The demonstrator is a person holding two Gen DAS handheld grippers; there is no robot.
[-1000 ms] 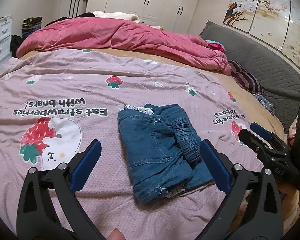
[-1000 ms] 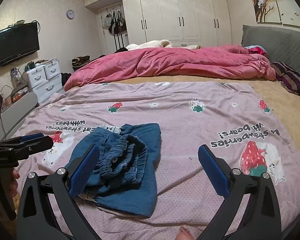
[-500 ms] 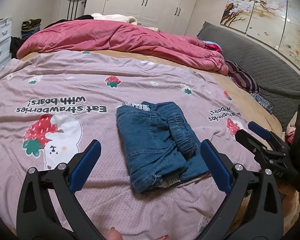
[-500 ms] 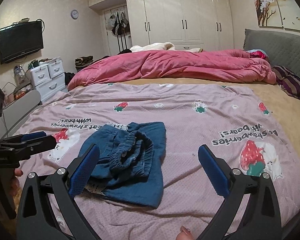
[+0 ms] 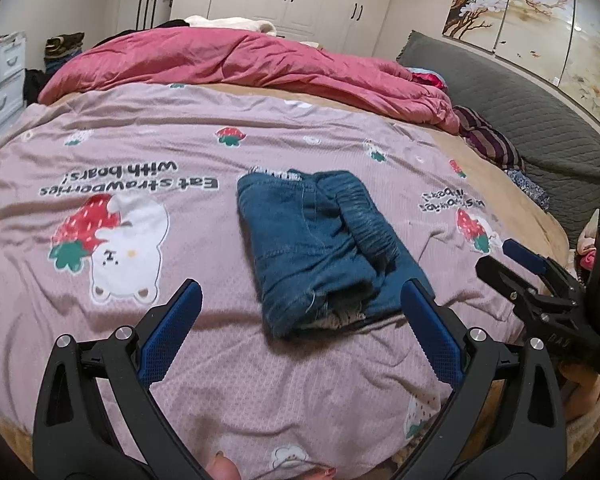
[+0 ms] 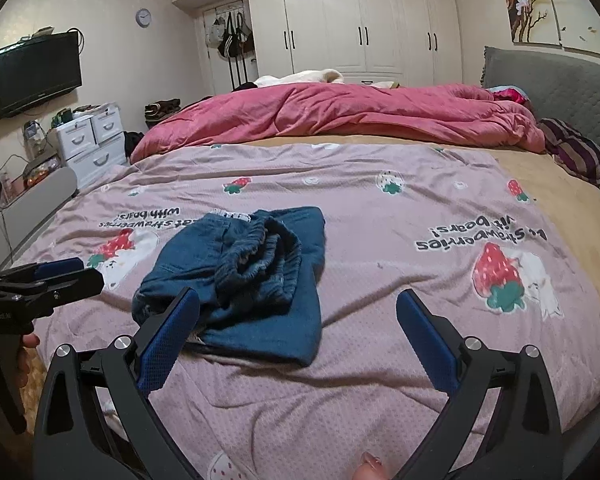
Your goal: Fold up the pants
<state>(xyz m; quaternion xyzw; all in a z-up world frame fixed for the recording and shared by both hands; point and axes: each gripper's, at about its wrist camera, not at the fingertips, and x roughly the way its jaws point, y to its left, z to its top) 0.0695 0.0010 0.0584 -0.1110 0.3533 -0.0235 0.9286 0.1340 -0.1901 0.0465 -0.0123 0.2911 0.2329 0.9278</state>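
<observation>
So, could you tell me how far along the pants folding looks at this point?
Mostly done: the blue denim pants lie folded in a compact bundle on the pink strawberry-print bedspread. Nothing is in hand; the left gripper and right gripper are open. At most, tidying the bunched elastic waistband remains.

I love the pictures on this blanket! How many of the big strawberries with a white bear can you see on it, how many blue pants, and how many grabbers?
Big strawberry-with-bear pictures: 2, one left of the pants and one to their right
Blue pants: 1, folded
Grabbers: 2, the left gripper and the right gripper
Total: 5
</observation>
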